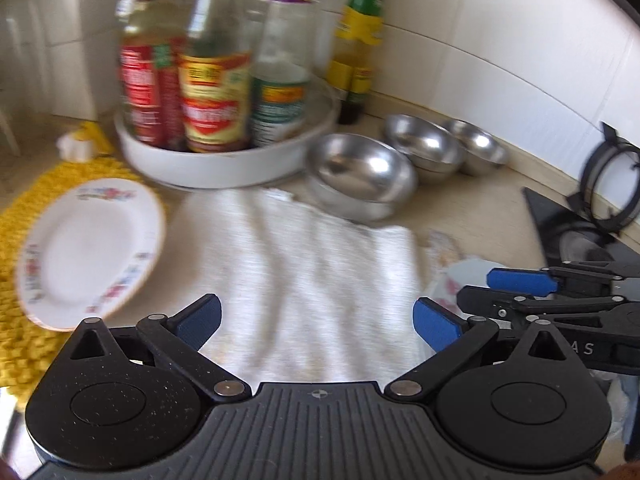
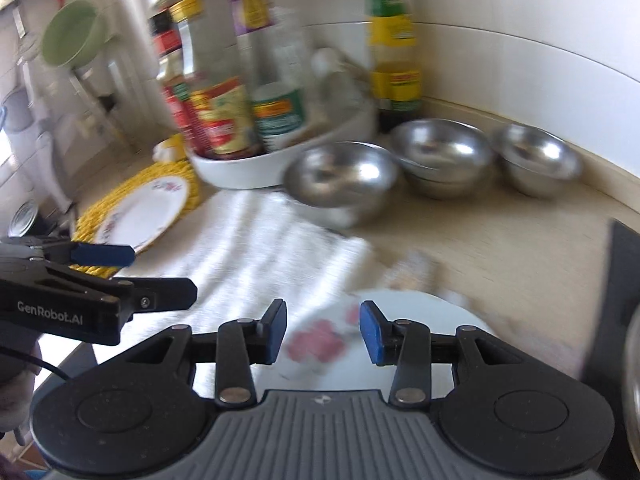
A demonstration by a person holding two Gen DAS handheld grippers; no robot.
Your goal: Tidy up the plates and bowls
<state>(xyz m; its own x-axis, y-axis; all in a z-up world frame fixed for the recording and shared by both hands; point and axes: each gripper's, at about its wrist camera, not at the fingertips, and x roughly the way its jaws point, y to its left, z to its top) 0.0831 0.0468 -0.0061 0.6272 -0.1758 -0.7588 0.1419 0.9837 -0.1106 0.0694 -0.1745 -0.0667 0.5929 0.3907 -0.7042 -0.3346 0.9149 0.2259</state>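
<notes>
Just ahead of the right gripper (image 2: 323,330), whose jaws stand half open and hold nothing, lies a floral plate (image 2: 400,316), its rim between the pads. Beside it, the left gripper (image 1: 316,320) gapes wide and empty over the white towel (image 1: 296,264); the other plate (image 1: 90,248) rests on the yellow mat (image 1: 24,336) to its left, steel bowls (image 1: 362,172) beyond.
</notes>
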